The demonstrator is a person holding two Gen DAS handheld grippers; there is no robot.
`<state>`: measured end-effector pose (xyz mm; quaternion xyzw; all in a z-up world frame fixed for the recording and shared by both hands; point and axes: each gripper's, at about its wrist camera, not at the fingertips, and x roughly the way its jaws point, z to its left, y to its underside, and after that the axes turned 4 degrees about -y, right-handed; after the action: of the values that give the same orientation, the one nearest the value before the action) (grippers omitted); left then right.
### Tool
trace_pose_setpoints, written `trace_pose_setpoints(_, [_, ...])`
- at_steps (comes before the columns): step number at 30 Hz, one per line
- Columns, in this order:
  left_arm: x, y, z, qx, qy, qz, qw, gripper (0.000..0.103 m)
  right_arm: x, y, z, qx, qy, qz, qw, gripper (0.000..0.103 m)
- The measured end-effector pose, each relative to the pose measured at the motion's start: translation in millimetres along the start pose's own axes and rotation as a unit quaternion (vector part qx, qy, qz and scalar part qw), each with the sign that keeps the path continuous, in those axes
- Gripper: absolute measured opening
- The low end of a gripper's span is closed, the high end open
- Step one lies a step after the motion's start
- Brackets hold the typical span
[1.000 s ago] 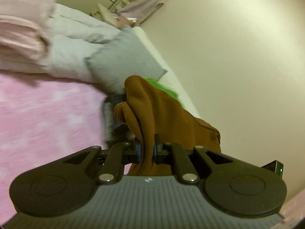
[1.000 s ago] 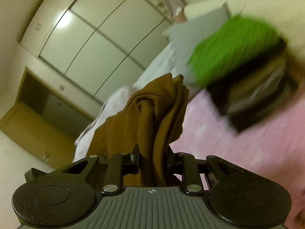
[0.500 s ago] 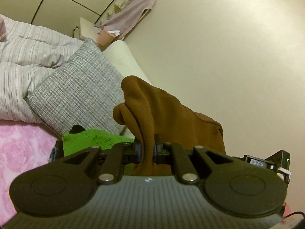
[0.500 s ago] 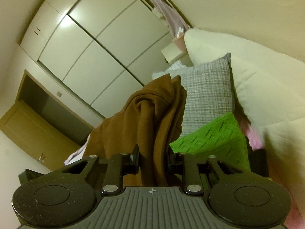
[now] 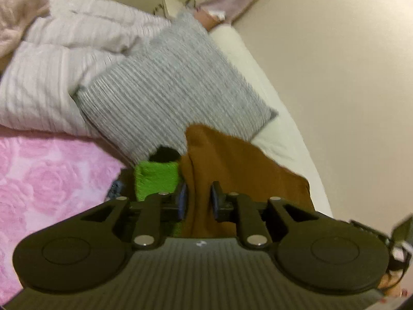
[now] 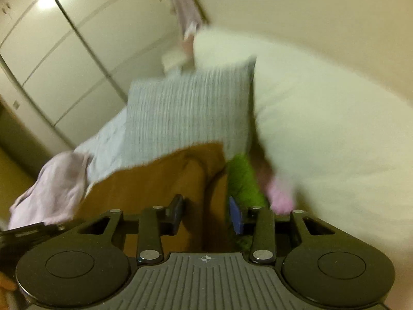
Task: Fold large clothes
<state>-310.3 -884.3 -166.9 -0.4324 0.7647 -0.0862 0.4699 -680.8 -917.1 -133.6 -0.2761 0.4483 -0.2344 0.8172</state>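
Left wrist view: the left gripper (image 5: 197, 201) has just been opening, and the brown garment (image 5: 232, 168) runs up between its fingers (image 5: 182, 201). The pads stand slightly off the cloth on both sides, so the hold looks released or nearly so, though blur keeps it from being certain. The garment lies in a low bundle just ahead of the fingertips, on top of a green knit (image 5: 157, 178) that shows to the left of the fingers. Beyond them leans a grey cushion (image 5: 170, 95), and a pink rose-patterned blanket (image 5: 46, 180) spreads out to the left on the bed.

Right wrist view: the right gripper (image 6: 206, 214) has also just been opening. Its fingers (image 6: 236, 218) stand clearly apart with the brown garment (image 6: 155, 180) between them, gaps visible on either side, so the cloth is let go. It rests ahead of and to the left of the fingers, the green knit (image 6: 242, 178) peeking out to the right, the grey cushion (image 6: 188, 113) behind.

By my judgement, this piece is folded and is being set on the stack of finished clothes. What remains is withdrawing both grippers and taking up any garment not yet folded; none shows here for certain.
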Motion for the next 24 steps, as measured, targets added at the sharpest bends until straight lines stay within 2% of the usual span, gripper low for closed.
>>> trace_pose_setpoints(2, [-23,0,2,0.017,-0.011,-0.029,0.9994,0.016,-28,10,10,-0.023,0.011,-0.035,0.999,0.036])
trace_pose_setpoints(4, [-44,5,1,0.049,-0.029,-0.039,0.9976,0.017,-60,30,21,-0.033,0.005,-0.054,0.998,0.036])
trace_pose_setpoints(8, [-88,33,-7,0.109,-0.08,-0.027,0.9904,0.034,-96,83,41,-0.046,0.003,-0.029,0.999,0.038])
trace_pose_setpoints(9, [-96,43,-8,0.12,-0.091,-0.02,0.9885,0.042,-102,96,48,-0.048,0.006,-0.017,0.999,0.04])
trace_pose_setpoints(10, [-106,53,-11,0.128,-0.102,-0.01,0.9865,0.046,-107,110,55,-0.047,0.011,-0.003,0.999,0.047])
trace_pose_setpoints(11, [-117,62,-13,0.133,-0.105,-0.003,0.9856,0.046,-112,122,63,-0.045,0.016,0.011,0.999,0.056])
trace_pose_setpoints(14, [-145,88,-18,0.139,-0.093,0.022,0.9856,0.057,-132,150,85,-0.045,0.016,0.039,0.998,0.067])
trace_pose_setpoints(17, [-175,109,-27,0.161,-0.098,0.026,0.9817,0.068,-158,168,107,-0.048,0.019,0.045,0.998,0.071])
trace_pose_setpoints(19, [-201,124,-38,0.191,-0.106,0.013,0.9757,0.082,-178,177,121,-0.056,0.026,0.045,0.997,0.073])
trace_pose_setpoints(24, [-249,156,-51,0.226,-0.101,-0.003,0.9689,0.085,-217,201,148,-0.075,0.041,0.031,0.996,0.073])
